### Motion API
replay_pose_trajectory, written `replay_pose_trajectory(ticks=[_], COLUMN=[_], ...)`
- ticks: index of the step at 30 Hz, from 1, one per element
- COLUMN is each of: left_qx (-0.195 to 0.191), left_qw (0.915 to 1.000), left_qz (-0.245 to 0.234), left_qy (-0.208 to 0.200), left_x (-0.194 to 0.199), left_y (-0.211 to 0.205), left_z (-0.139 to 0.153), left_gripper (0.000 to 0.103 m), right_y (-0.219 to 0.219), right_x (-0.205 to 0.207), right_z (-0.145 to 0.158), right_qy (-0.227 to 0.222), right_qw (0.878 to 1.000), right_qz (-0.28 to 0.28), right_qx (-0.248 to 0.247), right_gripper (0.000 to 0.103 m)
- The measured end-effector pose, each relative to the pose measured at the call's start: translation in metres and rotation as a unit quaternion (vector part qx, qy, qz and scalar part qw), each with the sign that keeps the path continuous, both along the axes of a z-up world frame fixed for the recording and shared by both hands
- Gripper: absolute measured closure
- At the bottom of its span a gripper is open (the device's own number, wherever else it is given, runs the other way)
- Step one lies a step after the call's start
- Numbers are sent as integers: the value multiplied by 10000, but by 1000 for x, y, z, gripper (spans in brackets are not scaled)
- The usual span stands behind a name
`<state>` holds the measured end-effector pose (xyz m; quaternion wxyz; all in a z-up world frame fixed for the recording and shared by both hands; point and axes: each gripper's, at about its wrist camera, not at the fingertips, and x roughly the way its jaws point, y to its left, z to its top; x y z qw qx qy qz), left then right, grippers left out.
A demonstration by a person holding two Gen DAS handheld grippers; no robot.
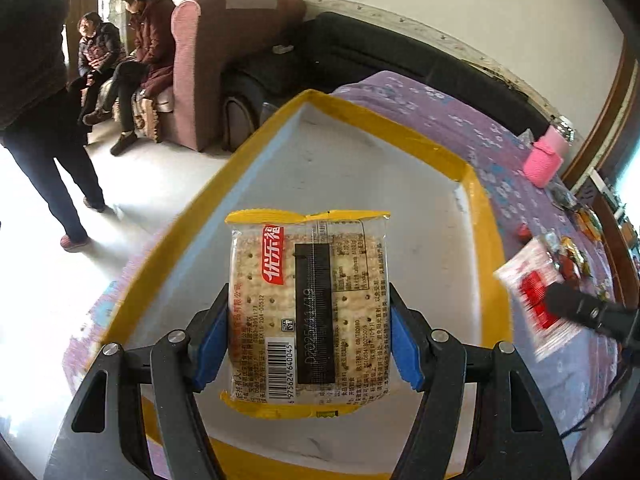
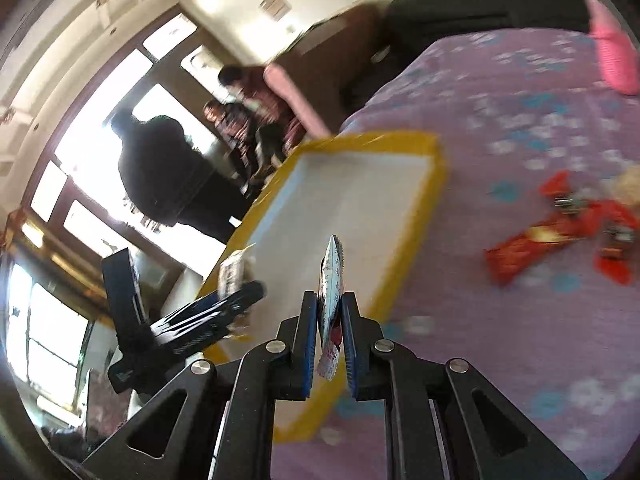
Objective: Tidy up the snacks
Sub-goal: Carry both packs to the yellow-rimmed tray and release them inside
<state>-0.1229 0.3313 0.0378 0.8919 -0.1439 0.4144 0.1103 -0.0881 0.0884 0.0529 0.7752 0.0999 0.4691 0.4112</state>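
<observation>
A cracker packet [image 1: 308, 312] is clamped by the left hand-held gripper [image 1: 308, 340] above a yellow-rimmed tray [image 1: 400, 132]. A thin red-and-white snack sachet [image 2: 331, 292] is pinched edge-on by the right hand-held gripper [image 2: 329, 332] over the tray's edge.

Red wrappers [image 2: 560, 232] motion-blurred; pink pouch [image 2: 614, 56] cut by frame edge.

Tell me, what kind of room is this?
Probably a living room at home. There is a dark sofa, a reddish armchair with people sitting beside it, and a table under a purple flowered cloth holding a yellow-rimmed tray and snacks.
</observation>
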Motion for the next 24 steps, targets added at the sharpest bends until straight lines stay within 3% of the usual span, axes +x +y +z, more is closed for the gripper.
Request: replay_pose_trajectory(ticks=[6,14,15,19,24], left_qx=[100,57,36,-169,-662], left_qw=[9997,9995,9995,9991,9950], left_qz=[119,229,257,383,273], left_qy=[189,185,160,-61,-695], left_x=[0,-5,-7,-17,-36], left_y=[10,17,19,27,25], left_z=[-7,1,2,10,29], left_gripper=[34,32,32,32,32], right_y=[63,87,87,77,32], right_x=[2,-1,-2,-8,-18], right_z=[-32,-51,-51,-40,5], right_qy=[495,798,775,382,-495], right_qw=[9974,9937,9940,9967,9977], right_qz=[467,724,706,640,324], right_qx=[-226,-320,-320,-336,-342], right_gripper=[91,86,79,72,58])
